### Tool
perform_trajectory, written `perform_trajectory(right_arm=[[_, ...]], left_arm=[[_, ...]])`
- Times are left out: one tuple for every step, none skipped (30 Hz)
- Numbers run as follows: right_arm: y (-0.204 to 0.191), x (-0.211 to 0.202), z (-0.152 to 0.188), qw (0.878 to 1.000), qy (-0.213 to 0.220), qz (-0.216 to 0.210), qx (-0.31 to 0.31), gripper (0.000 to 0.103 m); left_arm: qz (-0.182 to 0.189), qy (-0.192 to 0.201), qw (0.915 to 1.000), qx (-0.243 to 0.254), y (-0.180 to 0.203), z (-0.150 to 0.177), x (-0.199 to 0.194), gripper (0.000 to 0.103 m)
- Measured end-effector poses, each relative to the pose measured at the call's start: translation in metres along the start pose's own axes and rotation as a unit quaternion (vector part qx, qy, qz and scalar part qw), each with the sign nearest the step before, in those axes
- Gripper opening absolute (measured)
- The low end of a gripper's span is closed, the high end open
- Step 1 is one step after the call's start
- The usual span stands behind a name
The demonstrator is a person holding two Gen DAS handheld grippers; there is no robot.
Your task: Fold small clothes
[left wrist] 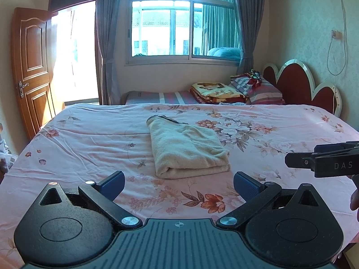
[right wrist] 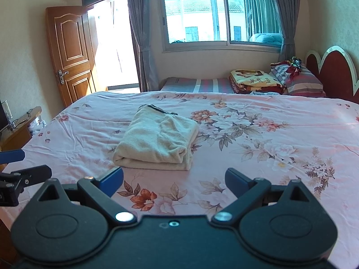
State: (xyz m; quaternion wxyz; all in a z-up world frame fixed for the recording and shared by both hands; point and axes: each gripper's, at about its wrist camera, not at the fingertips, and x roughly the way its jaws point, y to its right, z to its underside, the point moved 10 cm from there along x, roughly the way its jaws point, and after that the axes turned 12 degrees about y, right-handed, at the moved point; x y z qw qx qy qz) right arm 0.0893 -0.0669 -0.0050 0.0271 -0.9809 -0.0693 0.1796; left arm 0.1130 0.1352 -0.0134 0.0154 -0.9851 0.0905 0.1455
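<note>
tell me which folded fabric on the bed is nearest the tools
The cream folded garment in the middle of the pink flowered sheet, just ahead of both open tools. The yellow printed blanket and striped pillows lie far back by the headboard.

bed (left wrist: 78, 143) covered by a pink floral sheet (left wrist: 258, 134). a folded cream garment (left wrist: 188, 148) with a dark-trimmed far edge lies flat near the sheet's centre. folded blankets (left wrist: 218, 93) and striped pillows (left wrist: 262, 89) lie at the far side.

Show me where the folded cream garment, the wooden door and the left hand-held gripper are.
folded cream garment (left wrist: 188, 148), left wrist view, top layer.
wooden door (right wrist: 71, 53), right wrist view, upper panel.
left hand-held gripper (left wrist: 178, 185), left wrist view, between fingertips.
</note>
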Motion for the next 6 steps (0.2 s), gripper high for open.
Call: perform_trajectory(right_arm=[[-0.0001,0.0,0.0,1.0,0.0,0.0,0.0,0.097],[-0.0002,0.0008,0.0004,1.0,-0.001,-0.001,0.0,0.097],[0.0001,0.0011,0.0006,1.0,-0.001,-0.001,0.0,0.097],[0.0004,0.0015,0.0008,1.0,-0.001,-0.001,-0.001,0.097],[0.0004,0.0016,0.0009,1.0,-0.001,-0.001,0.0,0.097],[0.0003,0.0016,0.0009,1.0,-0.001,-0.001,0.0,0.097]], left_arm=[[0.0,0.001,1.0,0.001,0.0004,0.0,0.0001,0.103],[0.001,0.001,1.0,0.0,0.0005,-0.0001,0.0001,0.103],[0.004,0.001,1.0,-0.001,0.001,0.0001,0.0005,0.103],[0.003,0.003,1.0,-0.002,0.0013,-0.0001,0.0004,0.103],[0.004,0.001,1.0,-0.003,0.0014,0.0003,0.0007,0.103],[0.005,-0.001,1.0,-0.006,0.0016,0.0007,0.0011,0.103]])
